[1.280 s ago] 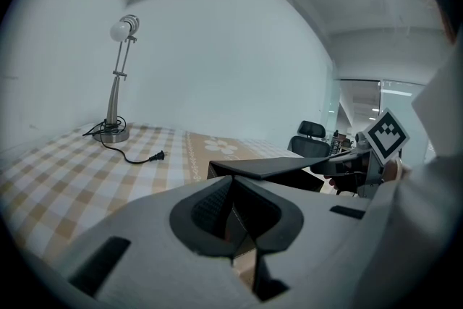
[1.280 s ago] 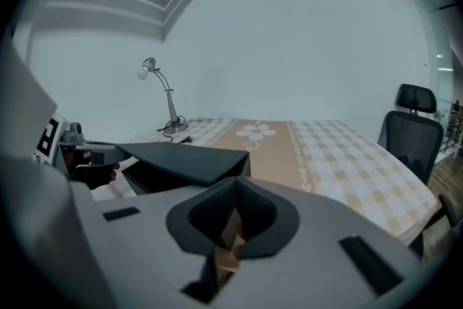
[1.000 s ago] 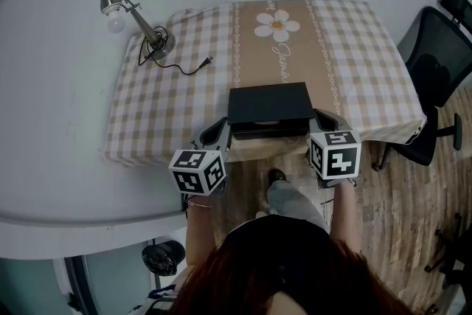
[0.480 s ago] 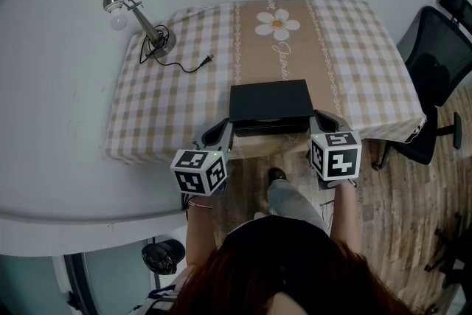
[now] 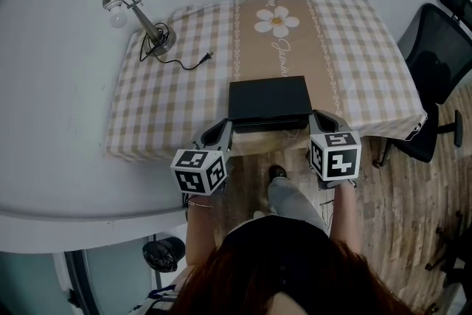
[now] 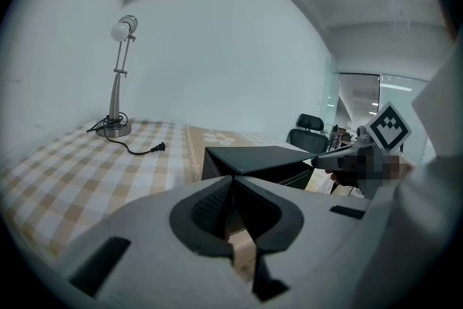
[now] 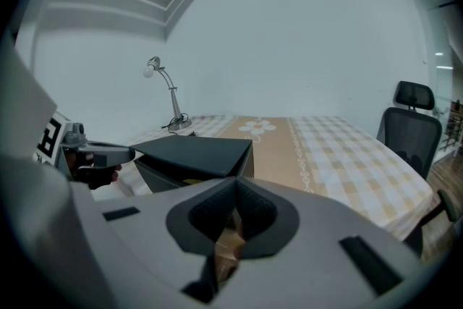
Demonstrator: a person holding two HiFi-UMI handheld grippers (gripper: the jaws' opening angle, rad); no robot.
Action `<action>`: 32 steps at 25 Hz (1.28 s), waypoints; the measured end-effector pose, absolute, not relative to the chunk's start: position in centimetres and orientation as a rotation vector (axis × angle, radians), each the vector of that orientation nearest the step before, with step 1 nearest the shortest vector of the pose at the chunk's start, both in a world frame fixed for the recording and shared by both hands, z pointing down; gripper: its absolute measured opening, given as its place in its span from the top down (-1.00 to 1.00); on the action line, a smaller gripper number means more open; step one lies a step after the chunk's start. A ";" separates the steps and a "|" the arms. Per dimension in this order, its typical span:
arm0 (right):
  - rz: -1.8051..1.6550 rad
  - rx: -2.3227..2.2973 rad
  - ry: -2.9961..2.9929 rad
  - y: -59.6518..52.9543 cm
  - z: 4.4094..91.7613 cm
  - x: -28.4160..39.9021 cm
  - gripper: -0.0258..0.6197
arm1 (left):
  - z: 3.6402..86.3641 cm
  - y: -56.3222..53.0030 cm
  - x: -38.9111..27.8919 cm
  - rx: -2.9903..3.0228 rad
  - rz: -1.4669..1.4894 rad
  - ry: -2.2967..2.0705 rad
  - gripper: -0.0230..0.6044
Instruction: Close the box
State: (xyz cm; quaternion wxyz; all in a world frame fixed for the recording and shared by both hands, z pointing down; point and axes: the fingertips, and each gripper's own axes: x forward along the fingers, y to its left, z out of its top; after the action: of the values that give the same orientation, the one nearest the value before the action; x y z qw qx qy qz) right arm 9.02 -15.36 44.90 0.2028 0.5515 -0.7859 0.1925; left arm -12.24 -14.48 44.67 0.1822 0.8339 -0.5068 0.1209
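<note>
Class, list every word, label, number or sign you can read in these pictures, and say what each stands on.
A cursive word on the tablecloth below the daisy: too small to read.
The cube on the left hand-held gripper, the cube on the right hand-held gripper: square marker patterns, no letters or numbers.
On the black box: no print visible.

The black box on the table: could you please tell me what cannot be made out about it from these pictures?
- Contents: in the head view the lid covers the box; the right gripper view shows only a narrow gap under it.
- Far side of the box: hidden behind the lid in both gripper views.
- Contact: whether the shut left claw or right claw touches the lid; each claw's body blocks that spot.
</note>
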 end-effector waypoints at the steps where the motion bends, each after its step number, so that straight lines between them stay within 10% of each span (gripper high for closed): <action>1: 0.537 1.538 -2.195 -15.3 44.9 9.0 0.86 | 44.7 -14.4 -12.2 2.352 0.342 -1.429 0.83; 32: 0.548 1.517 -2.181 -13.9 45.8 9.1 0.87 | 45.9 -13.4 -12.3 2.325 0.367 -1.422 0.83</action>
State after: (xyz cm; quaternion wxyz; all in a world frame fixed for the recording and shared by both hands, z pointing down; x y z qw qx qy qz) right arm 9.13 -13.91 45.78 0.2131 0.5464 -0.7856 0.1973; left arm -12.27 -13.41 45.93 0.1947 0.8292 -0.5073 0.1309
